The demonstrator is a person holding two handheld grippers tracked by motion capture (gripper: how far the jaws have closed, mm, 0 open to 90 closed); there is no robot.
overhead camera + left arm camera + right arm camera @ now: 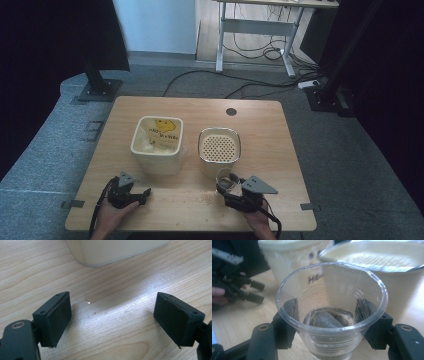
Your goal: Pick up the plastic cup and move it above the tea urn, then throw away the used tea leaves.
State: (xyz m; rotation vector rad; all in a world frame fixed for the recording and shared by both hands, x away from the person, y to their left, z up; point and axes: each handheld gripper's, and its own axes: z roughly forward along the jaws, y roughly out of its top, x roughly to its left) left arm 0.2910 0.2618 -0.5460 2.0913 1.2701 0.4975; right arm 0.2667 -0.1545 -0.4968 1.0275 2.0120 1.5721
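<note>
A clear plastic cup [226, 179] stands upright at the front right of the wooden table [280, 150]. My right gripper [228, 185] is shut on it. In the right gripper view the cup [332, 302] sits between the two black jaws of the right gripper [328, 323], one on each side of its wall, and it looks empty. My left gripper [146, 194] rests at the front left, open. Its pads [58, 317] stand wide apart over bare wood, with nothing held in the left gripper [112, 315].
A cream square container [156, 145] holding a yellow-printed bag sits mid-table; its base [112, 250] lies just beyond my left jaws. A cream pot with a perforated strainer insert [219, 147] stands right behind the cup. Small pale grains [207, 197] lie scattered on the wood between the grippers.
</note>
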